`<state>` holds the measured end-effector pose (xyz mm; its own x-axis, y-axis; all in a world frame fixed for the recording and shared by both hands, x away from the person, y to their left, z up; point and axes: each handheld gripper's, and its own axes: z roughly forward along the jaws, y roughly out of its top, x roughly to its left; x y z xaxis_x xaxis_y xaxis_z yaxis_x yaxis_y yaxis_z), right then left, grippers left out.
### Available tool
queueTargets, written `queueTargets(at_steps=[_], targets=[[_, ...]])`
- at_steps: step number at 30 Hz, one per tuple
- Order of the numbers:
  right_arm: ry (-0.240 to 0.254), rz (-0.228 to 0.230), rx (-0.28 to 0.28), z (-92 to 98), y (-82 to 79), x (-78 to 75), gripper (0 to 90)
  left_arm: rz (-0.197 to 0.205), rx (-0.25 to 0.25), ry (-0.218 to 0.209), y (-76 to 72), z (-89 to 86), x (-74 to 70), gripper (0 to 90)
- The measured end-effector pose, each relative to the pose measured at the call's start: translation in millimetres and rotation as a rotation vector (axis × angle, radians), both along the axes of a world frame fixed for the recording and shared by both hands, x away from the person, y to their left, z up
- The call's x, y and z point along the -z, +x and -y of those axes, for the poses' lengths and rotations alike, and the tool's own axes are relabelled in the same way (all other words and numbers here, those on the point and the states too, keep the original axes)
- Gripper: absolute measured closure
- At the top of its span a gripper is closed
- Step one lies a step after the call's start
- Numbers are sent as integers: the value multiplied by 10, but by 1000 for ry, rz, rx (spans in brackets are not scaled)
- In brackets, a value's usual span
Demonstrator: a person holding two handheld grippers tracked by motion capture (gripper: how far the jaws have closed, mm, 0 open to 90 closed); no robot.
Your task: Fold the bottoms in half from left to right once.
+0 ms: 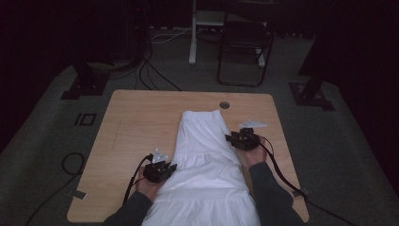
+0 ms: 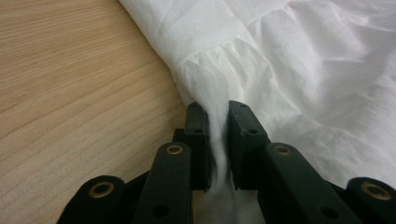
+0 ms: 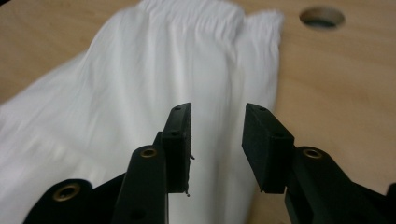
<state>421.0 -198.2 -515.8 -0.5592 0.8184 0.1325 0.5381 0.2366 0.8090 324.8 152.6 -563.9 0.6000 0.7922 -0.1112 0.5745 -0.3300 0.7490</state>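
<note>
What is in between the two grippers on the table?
In the high view, the white skirt lies between the left gripper and the right gripper. The left gripper view shows its edge pinched between that gripper's jaws.

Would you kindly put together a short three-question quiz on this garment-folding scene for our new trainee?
1. True or false: the left gripper has a fold of the white garment between its jaws.
2. Which gripper's jaws stand apart with nothing between them? A) left B) right
3. What feature is cut into the wooden table beyond the garment's gathered waistband?

Key:
1. True; cloth runs up between the pads at the garment's edge.
2. B; its jaws hang above the cloth.
3. A round hole.
</note>
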Motion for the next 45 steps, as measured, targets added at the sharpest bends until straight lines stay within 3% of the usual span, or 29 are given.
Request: queueTargets(at_steps=[5,8,10,11,12,13,14,16,17,19,20,21,23,25,26,29,30,35,38,40,45], targets=[[20,-36,-14,-254,483,73,583,3,10,-5,-3,-3,5,774],[22,-64,-25,-356,680,201,566,7,27,-7,-18,12,6,706],[51,-94,-36,-386,740,282,635,8,36,-5,-26,22,5,661],[57,-111,-53,-398,754,314,722,8,38,-5,-29,27,5,643],[57,-111,-53,-398,754,314,722,8,38,-5,-29,27,5,631],[14,-90,-56,-418,738,317,824,7,40,-6,-35,34,4,631],[-29,6,-5,-397,671,213,889,9,41,-3,-39,37,3,616],[-22,87,54,-321,626,62,892,9,44,2,-50,46,2,603],[-51,109,80,-288,626,18,891,12,44,5,-55,52,2,602],[-67,97,100,-254,645,8,891,13,49,13,-64,64,0,601],[-89,55,114,-208,694,64,888,12,51,14,-67,66,-1,601],[-106,43,123,-199,710,107,885,16,49,16,-70,70,1,601],[-96,-16,138,-171,749,243,850,18,48,17,-73,73,2,602],[-65,-83,133,-155,775,371,704,17,50,10,-69,65,5,603],[-56,-92,126,-152,773,394,641,15,52,8,-67,60,5,603],[-54,-60,114,-140,695,375,532,4,58,5,-30,39,-8,557],[-62,-53,112,-134,667,366,504,9,52,15,-3,29,-35,521],[-88,-66,125,-92,613,431,510,82,34,-32,286,28,-343,434],[-71,-69,150,-107,615,435,509,81,40,9,594,180,-475,393],[-82,-58,154,-136,614,442,506,70,60,55,805,328,-458,382],[-95,-25,169,-169,585,469,512,27,8,125,1136,565,-187,369]])
